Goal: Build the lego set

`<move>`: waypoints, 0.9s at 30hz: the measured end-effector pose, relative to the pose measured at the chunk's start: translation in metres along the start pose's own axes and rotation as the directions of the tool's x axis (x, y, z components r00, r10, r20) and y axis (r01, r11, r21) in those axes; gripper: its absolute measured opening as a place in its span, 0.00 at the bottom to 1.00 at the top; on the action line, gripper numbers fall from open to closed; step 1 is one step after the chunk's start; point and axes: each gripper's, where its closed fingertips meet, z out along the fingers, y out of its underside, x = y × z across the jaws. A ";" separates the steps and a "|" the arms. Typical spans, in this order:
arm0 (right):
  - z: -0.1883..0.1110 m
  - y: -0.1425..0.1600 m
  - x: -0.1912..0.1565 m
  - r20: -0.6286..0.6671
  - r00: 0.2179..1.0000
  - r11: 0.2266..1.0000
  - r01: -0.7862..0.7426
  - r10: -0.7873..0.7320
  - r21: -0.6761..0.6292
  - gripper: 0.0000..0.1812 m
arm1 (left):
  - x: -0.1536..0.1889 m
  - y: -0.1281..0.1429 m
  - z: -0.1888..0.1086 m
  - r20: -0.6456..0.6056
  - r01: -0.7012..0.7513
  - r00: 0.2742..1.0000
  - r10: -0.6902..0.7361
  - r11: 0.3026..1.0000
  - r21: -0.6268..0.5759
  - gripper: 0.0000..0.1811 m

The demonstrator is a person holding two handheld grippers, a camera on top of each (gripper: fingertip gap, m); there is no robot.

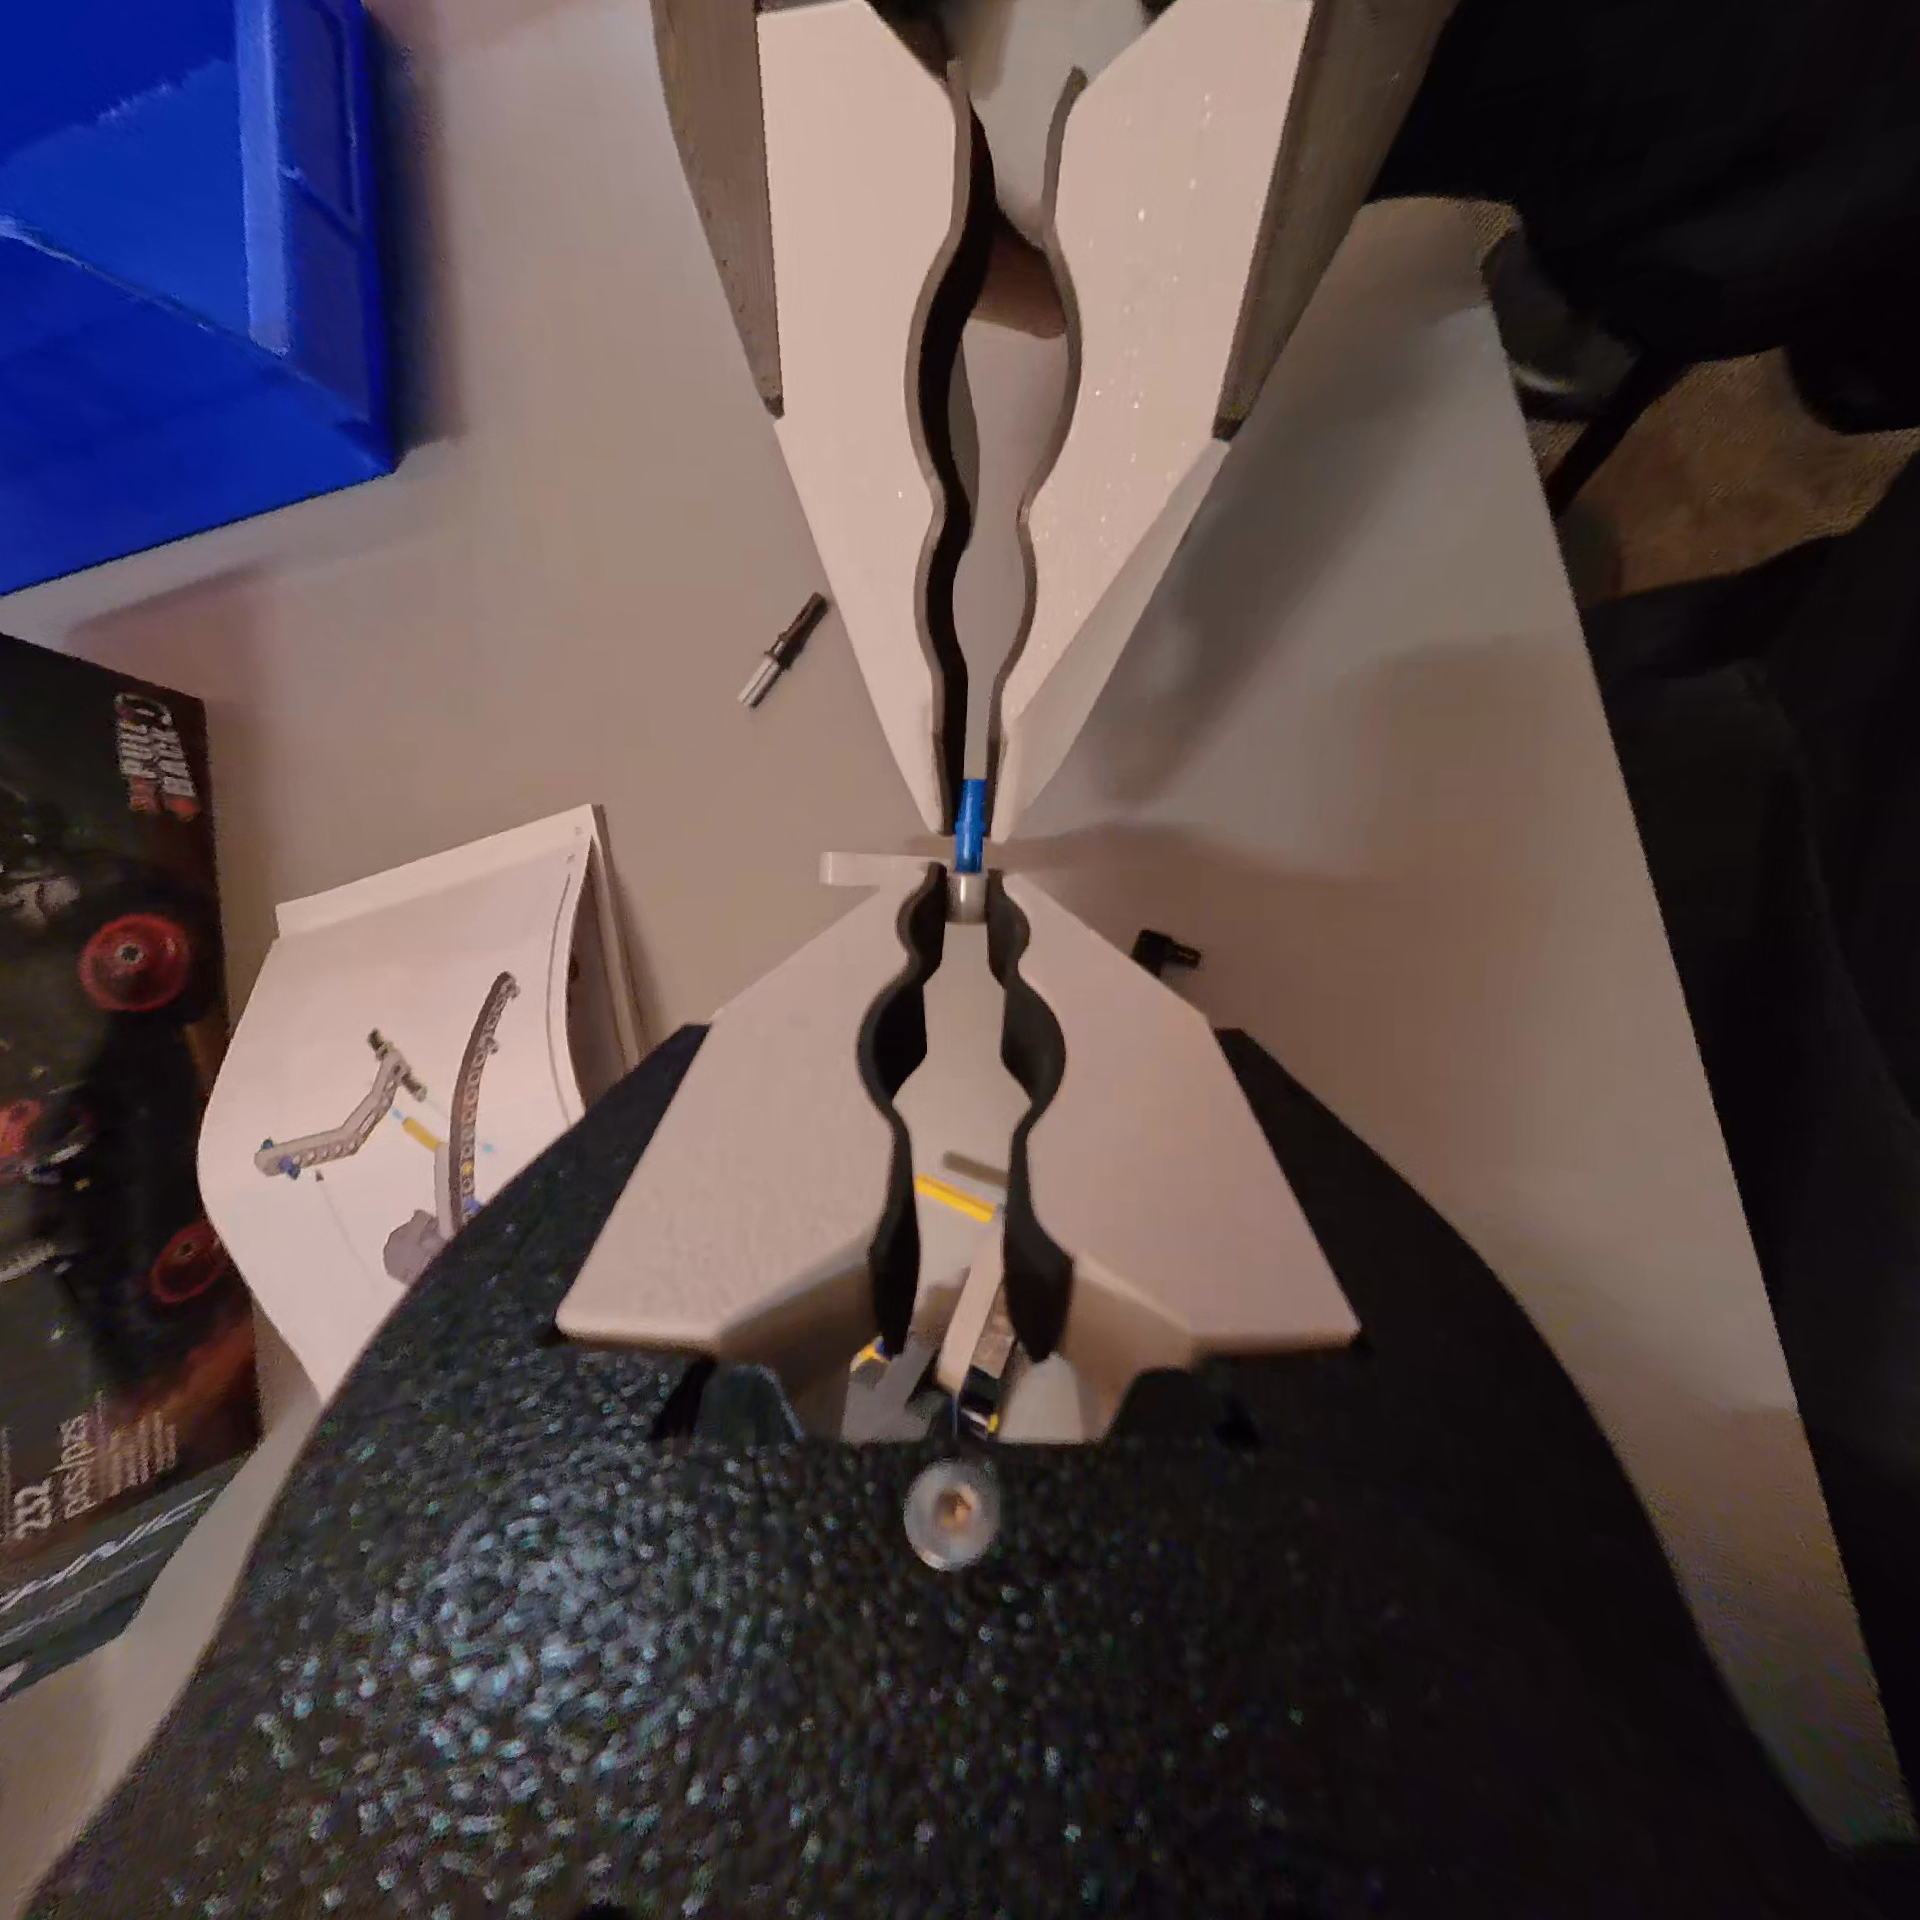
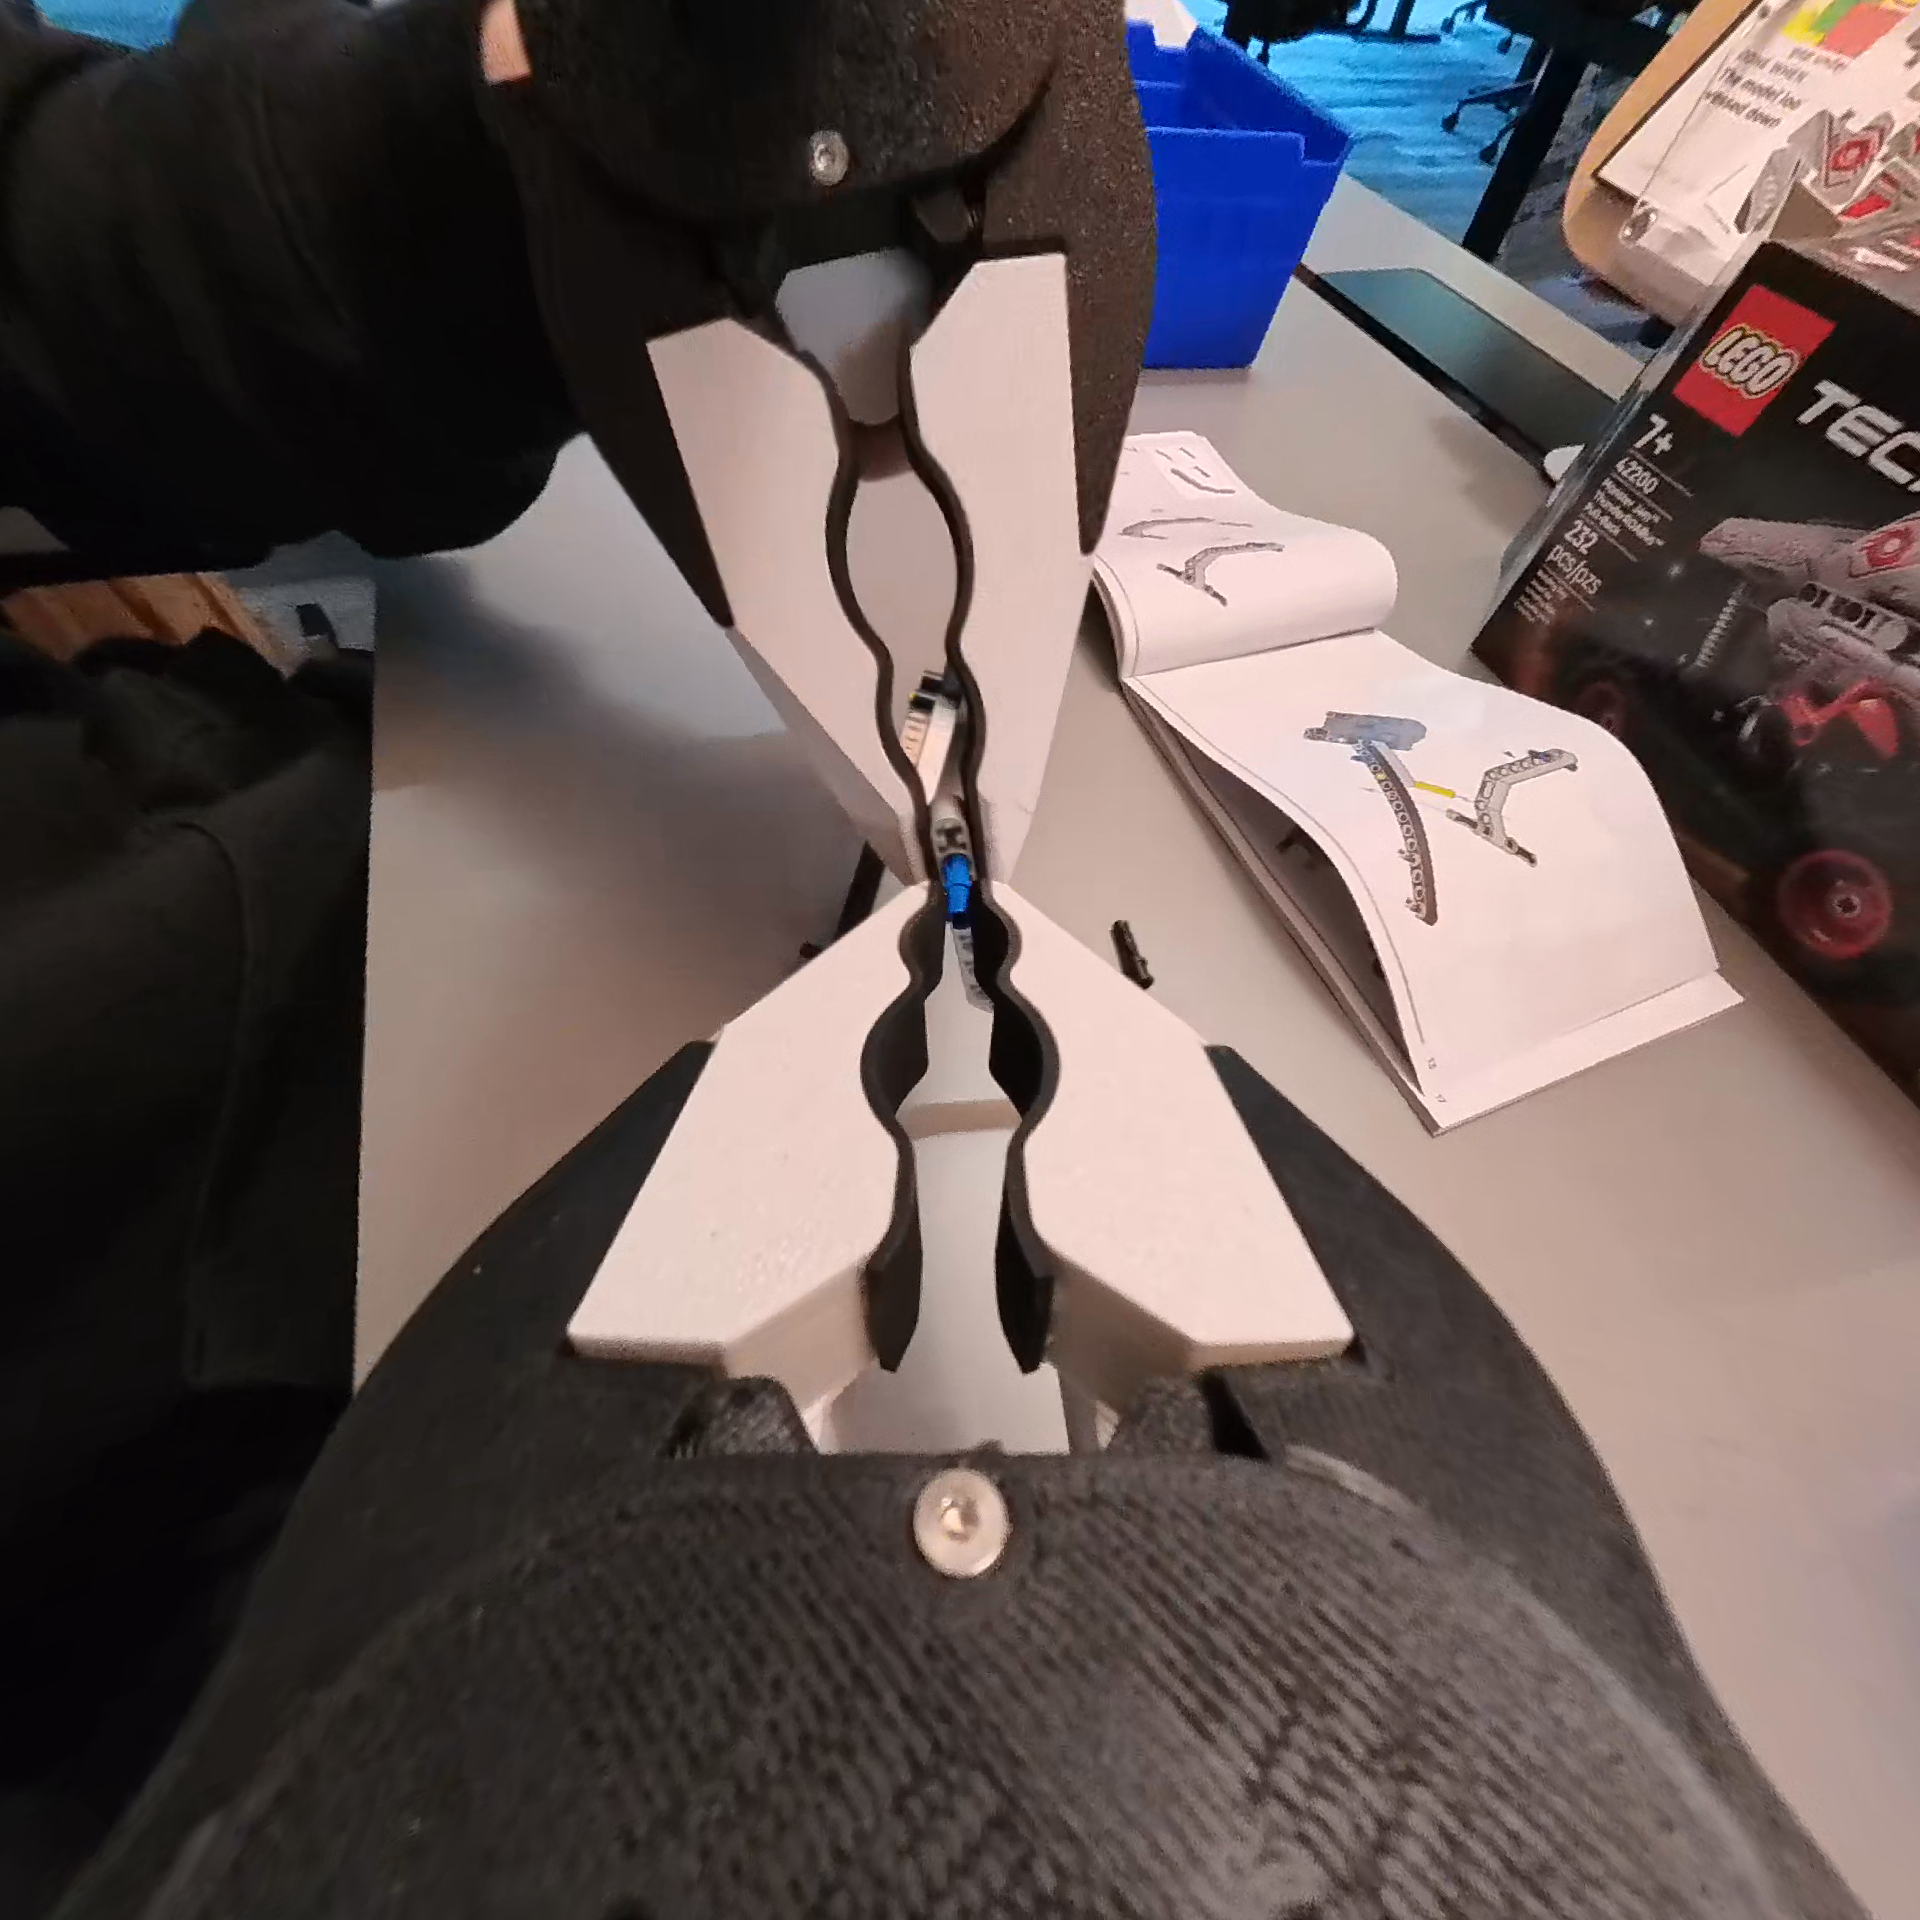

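The left gripper (image 1: 968, 896) and the right gripper (image 2: 951, 914) meet tip to tip above a pale grey table (image 2: 623, 727), each with its fingers drawn nearly together. In the left wrist view, the left gripper's tips pinch a light grey piece (image 1: 968, 902), while the right gripper, coming in from the top of the frame, clamps a small blue pin (image 1: 972, 826) that stands end-on against that grey piece. The right wrist view shows the same join from the other side: the blue pin sits at the tips of the right gripper, its far end touching the grey piece held by the left gripper, which hangs down from above in a hand covered by a dark sleeve (image 2: 260, 260). More of the part-built model, in grey with yellow and blue, shows through the gap between the left gripper's fingers, too hidden to make out.

On the table, an open instruction booklet (image 2: 1455, 831) lies beside the set's dark box (image 2: 1766, 623), and a blue bin (image 1: 177, 281) stands at the far edge. A loose grey-and-black pin (image 1: 781, 649) lies near the right gripper in the left wrist view, and a small black piece (image 2: 1135, 951) rests between the grippers and the booklet.
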 end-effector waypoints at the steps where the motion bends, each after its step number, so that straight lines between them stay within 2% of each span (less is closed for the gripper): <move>1: 0.001 0.000 0.001 -0.003 1.000 1.000 0.001 -0.001 0.004 0.01 | -0.001 0.001 0.001 0.005 -0.002 1.000 0.002 1.000 -0.014 0.03; 4: 0.001 0.000 0.003 -0.006 1.000 1.000 -0.004 0.004 0.029 0.01 | -0.003 0.000 0.002 -0.005 0.034 0.999 -0.034 0.999 0.008 0.03; 7: -0.005 -0.007 0.008 -0.017 1.000 0.995 -0.017 0.019 0.098 0.01 | -0.008 -0.010 -0.004 -0.011 0.087 0.996 -0.087 0.986 0.144 0.03; 10: -0.022 -0.025 0.014 -0.001 0.997 0.961 -0.079 0.083 0.266 0.01 | -0.012 -0.033 -0.023 -0.047 0.173 0.985 -0.168 0.905 0.388 0.08; 11: -0.028 -0.029 0.016 0.008 0.995 0.945 -0.097 0.099 0.314 0.01 | -0.014 -0.037 -0.029 -0.056 0.193 0.981 -0.187 0.876 0.442 0.06; 16: -0.040 -0.048 0.014 0.092 0.985 0.870 -0.171 0.144 0.463 0.01 | -0.015 -0.051 -0.047 -0.064 0.210 0.975 -0.215 0.780 0.589 0.07; 22: -0.038 -0.055 0.005 0.155 0.978 0.854 -0.196 0.137 0.482 0.02 | -0.011 -0.054 -0.052 -0.063 0.199 0.977 -0.203 0.762 0.617 0.03; 24: -0.036 -0.053 0.000 0.169 0.978 0.868 -0.189 0.124 0.459 0.01 | -0.006 -0.052 -0.052 -0.095 0.205 0.978 -0.185 0.780 0.591 0.03; 27: -0.031 -0.050 -0.003 0.161 0.982 0.895 -0.160 0.101 0.417 0.02 | -0.002 -0.046 -0.050 -0.075 0.157 0.988 -0.138 0.842 0.516 0.03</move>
